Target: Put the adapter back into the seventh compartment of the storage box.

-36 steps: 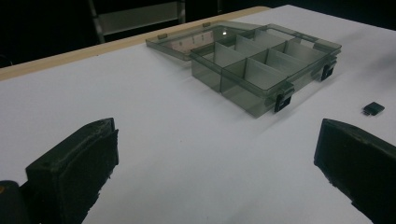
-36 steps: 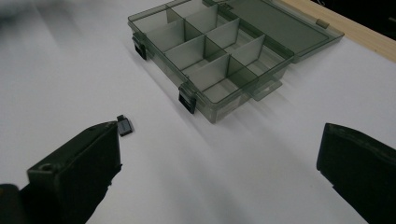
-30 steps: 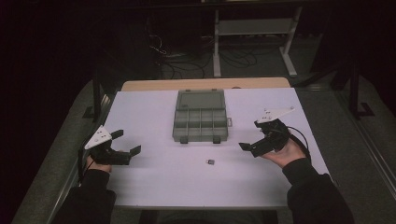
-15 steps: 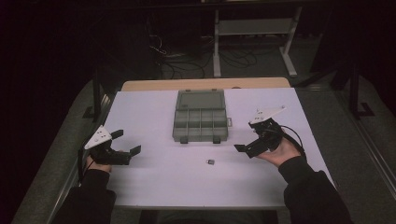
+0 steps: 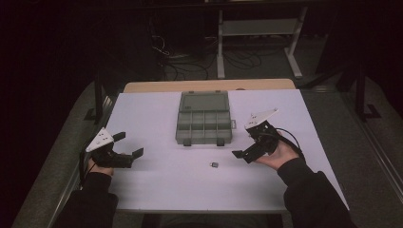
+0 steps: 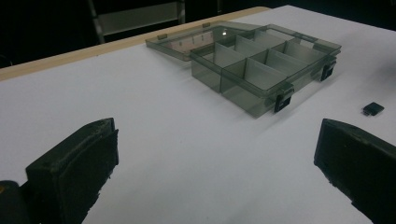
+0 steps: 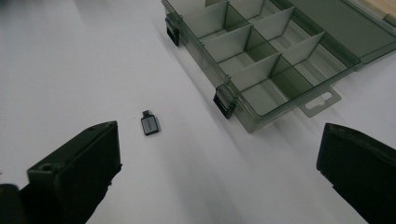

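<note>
Centrally on the white table point(image 5: 157, 185) lies a small dark adapter point(image 5: 215, 165), flat on the surface, just in front of an open clear organizer box point(image 5: 203, 124). It sits apart from the box, near the box's front right latch point(image 7: 224, 103).

The right gripper point(image 5: 248, 146) is held just to the right of the adapter in the high view, jaws spread wide and holding nothing. In the right gripper view the adapter point(image 7: 150, 125) lies ahead of the jaws and toward the left one, not centred between them. Its long axis runs roughly away from the camera, tilted slightly, with a narrower plug end pointing away.

The left gripper point(image 5: 124, 148) rests far off at the table's left side, jaws also wide apart and empty. In the left gripper view the adapter point(image 6: 373, 108) appears small at the far right, beyond the right jaw.

The right hand is clearly nearer. Judging from this, it would need to shift toward its own left and lower to bring the adapter between the jaws, closing across its short sides. The box's compartments point(image 7: 261, 65) look empty.
</note>
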The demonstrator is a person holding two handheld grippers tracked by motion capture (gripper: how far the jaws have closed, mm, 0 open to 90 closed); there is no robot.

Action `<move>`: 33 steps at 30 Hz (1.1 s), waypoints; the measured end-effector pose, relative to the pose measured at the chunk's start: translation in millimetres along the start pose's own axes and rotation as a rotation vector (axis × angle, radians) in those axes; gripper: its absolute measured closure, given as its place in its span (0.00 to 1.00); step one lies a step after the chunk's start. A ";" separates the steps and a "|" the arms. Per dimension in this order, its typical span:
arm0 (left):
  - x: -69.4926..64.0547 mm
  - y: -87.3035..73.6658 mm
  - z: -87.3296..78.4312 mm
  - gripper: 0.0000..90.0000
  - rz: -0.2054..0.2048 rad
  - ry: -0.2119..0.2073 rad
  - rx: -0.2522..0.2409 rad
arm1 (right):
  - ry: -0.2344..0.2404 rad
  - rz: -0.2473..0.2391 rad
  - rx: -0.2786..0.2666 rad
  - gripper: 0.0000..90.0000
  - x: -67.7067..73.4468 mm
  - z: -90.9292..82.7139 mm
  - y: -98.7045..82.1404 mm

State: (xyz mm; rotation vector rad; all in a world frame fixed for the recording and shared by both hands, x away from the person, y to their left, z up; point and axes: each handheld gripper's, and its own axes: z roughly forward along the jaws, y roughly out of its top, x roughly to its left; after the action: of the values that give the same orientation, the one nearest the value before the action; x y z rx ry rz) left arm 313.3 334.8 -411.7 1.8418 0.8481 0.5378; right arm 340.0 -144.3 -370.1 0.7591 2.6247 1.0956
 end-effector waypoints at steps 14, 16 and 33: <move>0.0 0.0 0.0 0.00 -0.001 0.001 -0.002 | 0.034 -0.040 0.037 0.00 7.6 15.6 8.8; -0.1 0.0 0.0 0.00 -0.001 0.000 -0.003 | 0.034 -0.040 0.037 0.00 7.6 15.6 8.8; -0.3 0.0 0.1 0.00 0.001 -0.002 -0.003 | 0.086 -0.085 0.113 0.00 19.7 43.2 15.2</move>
State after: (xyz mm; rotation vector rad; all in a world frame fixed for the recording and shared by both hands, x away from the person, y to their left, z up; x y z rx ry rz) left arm 313.2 334.5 -411.8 1.8398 0.8450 0.5376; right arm 344.8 -98.7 -389.5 0.6282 2.7830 0.9861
